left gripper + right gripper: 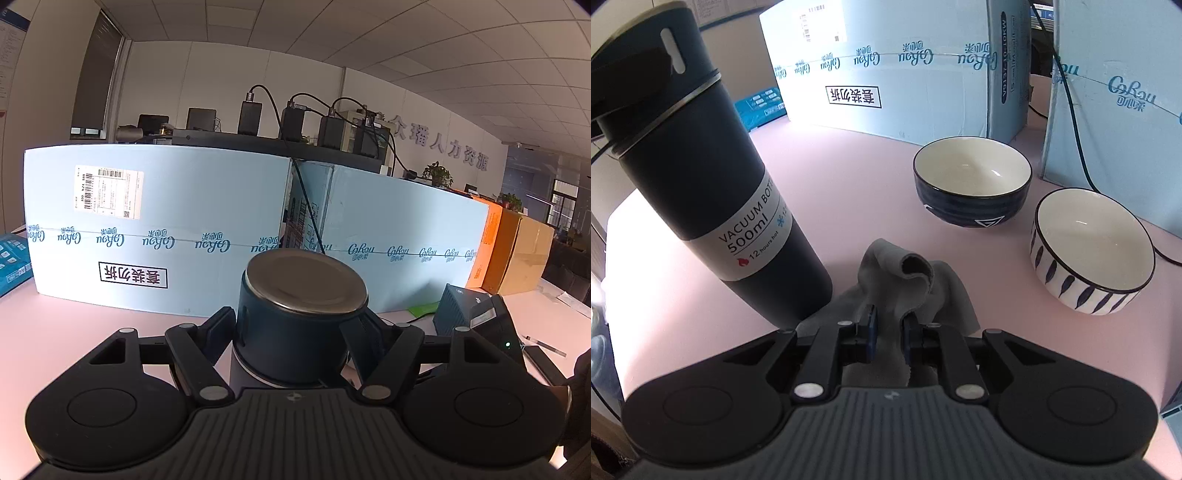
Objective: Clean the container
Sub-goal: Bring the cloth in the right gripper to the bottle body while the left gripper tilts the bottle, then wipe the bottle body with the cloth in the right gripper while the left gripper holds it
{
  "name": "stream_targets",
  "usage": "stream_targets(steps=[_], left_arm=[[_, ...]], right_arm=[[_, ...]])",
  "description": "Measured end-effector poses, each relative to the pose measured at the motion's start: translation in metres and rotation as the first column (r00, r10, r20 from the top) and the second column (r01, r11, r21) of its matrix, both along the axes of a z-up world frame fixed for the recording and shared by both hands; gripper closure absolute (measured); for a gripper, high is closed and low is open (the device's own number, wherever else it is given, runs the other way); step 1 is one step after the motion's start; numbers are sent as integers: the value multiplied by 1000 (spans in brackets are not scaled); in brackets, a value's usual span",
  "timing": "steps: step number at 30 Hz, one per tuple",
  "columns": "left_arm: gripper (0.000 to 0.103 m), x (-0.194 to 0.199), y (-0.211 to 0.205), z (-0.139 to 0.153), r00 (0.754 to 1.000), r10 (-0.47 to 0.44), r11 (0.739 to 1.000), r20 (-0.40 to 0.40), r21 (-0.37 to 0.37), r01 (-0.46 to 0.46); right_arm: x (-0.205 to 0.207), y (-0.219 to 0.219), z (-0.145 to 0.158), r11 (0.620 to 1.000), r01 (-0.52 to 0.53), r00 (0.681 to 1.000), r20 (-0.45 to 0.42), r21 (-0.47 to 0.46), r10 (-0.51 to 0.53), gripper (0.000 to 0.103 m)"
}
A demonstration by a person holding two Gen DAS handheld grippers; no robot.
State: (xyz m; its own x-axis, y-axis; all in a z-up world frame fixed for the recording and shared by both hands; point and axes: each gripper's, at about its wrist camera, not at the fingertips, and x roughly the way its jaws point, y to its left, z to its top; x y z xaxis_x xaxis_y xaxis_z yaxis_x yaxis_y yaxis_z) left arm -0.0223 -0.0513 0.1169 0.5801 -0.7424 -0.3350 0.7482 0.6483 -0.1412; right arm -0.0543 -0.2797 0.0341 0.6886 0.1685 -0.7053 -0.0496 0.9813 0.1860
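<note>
Navy bottle (713, 177), grey cloth (916, 284), pink table (849, 177)

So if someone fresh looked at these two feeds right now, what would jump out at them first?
Probably the dark vacuum bottle, standing tall at the left of the right wrist view, gripped at its cap by the left gripper. Next, the grey cloth pinched in the right gripper just beside the bottle's base. Then the two empty bowls on the pink table: a dark blue bowl and a white striped bowl nearer right.

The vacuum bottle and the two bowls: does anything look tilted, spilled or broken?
Only the vacuum bottle leans, because the left gripper holds it by the lid. Both bowls stand upright, empty and unbroken.
</note>
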Motion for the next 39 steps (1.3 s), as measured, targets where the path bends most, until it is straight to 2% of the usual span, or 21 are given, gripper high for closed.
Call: stream_targets(steps=[2, 3, 4, 6, 9, 13, 18, 20, 22, 24, 26, 28, 30, 33, 35, 37, 39], left_arm=[[32, 0, 2, -1, 1000, 7, 1000, -2, 10, -7], [30, 0, 2, -1, 1000, 15, 1000, -2, 14, -15], [30, 1, 1, -1, 1000, 22, 1000, -4, 15, -22], [30, 2, 2, -1, 999, 29, 999, -16, 15, -29], [29, 2, 1, -2, 999, 45, 999, -28, 22, -44], [28, 0, -3, -4, 998, 56, 998, -28, 42, -54], [28, -6, -8, -4, 996, 83, 995, -27, 57, -81], [28, -12, -6, -2, 994, 106, 992, -27, 71, -103], [22, -18, -2, 0, 990, 139, 988, -29, 77, -137], [20, -27, 4, 3, 983, 183, 980, -33, 81, -180], [20, -38, 10, 7, 973, 227, 971, -43, 89, -222], [19, -50, 16, 12, 965, 259, 962, -42, 102, -254], [19, -61, 20, 16, 955, 297, 949, -26, 117, -292], [19, -74, 28, 25, 938, 345, 933, -7, 113, -342], [19, -78, 32, 32, 932, 362, 927, 2, 102, -360], [19, -79, 35, 38, 930, 367, 926, 11, 90, -366], [19, -76, 35, 44, 936, 351, 933, 15, 73, -351]], right_arm=[[-6, -5, 2, 1000, 7, 999, 36, 6, -8, 68], [-9, -5, 4, 1000, -13, 998, 57, -10, 13, 47], [-12, -4, 6, 998, -45, 996, 78, -38, 48, 32], [-17, 1, 11, 985, -117, 985, 112, -126, 131, 27], [-24, 10, 15, 942, -205, 955, 157, -265, 252, 23], [-28, 22, 18, 870, -324, 884, 207, -372, 418, 23], [-2, 36, 5, 794, -473, 829, 113, -382, 548, 23], [10, 36, -2, 780, -497, 827, 66, -380, 558, 23], [20, 32, -10, 777, -507, 833, 20, -375, 553, 23], [27, 22, -16, 778, -518, 837, -21, -355, 547, 23], [32, 8, -19, 798, -526, 841, -37, -295, 540, 23], [38, -7, -20, 833, -512, 857, -56, -209, 512, 23], [39, -19, -24, 863, -487, 873, -54, -133, 484, 22], [33, -22, -26, 855, -500, 865, -23, -139, 502, 22], [33, -20, -24, 841, -523, 851, -28, -138, 524, 29], [32, -19, -25, 818, -561, 826, -31, -124, 562, 52], [33, -17, -23, 801, -590, 807, -44, -108, 589, 69]])
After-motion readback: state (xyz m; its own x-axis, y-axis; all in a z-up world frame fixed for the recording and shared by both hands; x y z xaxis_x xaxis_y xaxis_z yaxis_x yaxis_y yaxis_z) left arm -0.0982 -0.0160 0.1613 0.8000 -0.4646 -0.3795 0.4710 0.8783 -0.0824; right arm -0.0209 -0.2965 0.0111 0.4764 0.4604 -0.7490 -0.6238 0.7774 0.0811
